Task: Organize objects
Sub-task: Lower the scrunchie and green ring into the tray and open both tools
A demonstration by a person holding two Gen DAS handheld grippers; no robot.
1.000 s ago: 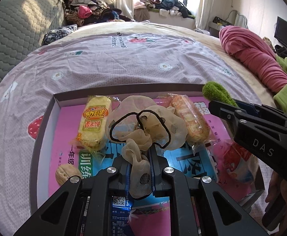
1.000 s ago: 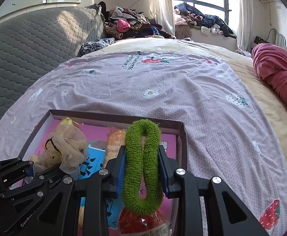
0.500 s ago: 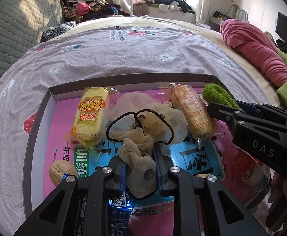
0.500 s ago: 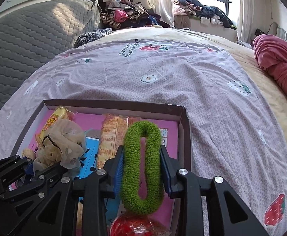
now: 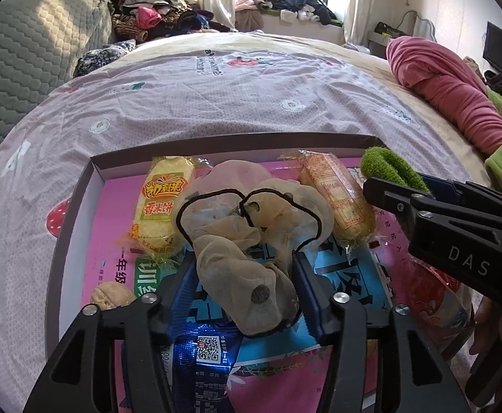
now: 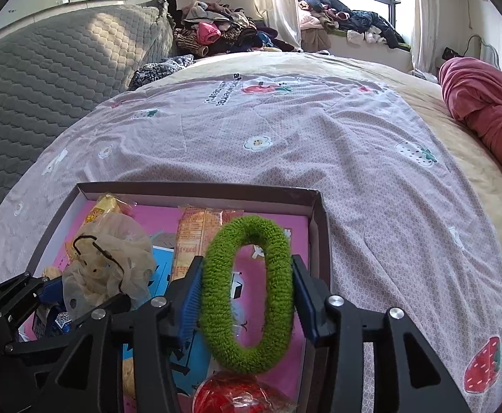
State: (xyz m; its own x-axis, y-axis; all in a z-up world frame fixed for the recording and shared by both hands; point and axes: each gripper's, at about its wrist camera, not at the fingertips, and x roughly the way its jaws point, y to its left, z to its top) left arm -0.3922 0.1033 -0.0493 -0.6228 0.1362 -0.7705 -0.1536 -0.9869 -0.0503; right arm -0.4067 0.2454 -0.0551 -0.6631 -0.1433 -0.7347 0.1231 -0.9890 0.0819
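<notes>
Both grippers were opening over the shallow cardboard tray (image 6: 314, 213) on the bed: the left gripper (image 5: 244, 285) freeing a beige gauzy scrunchie (image 5: 251, 237), the right gripper (image 6: 246, 292) a fuzzy green hair ring (image 6: 247, 289), each no longer squeezed flat but between the pads, apparently being set down among the snacks.

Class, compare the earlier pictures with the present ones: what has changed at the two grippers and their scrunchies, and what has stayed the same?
Both grippers are opening. The left gripper has let the beige scrunchie loose; it has spread wider between the parted fingers. The right gripper is releasing the green scrunchie, which has rounded from a squeezed loop into an oval. The snack packs and the box lie as before.
</notes>
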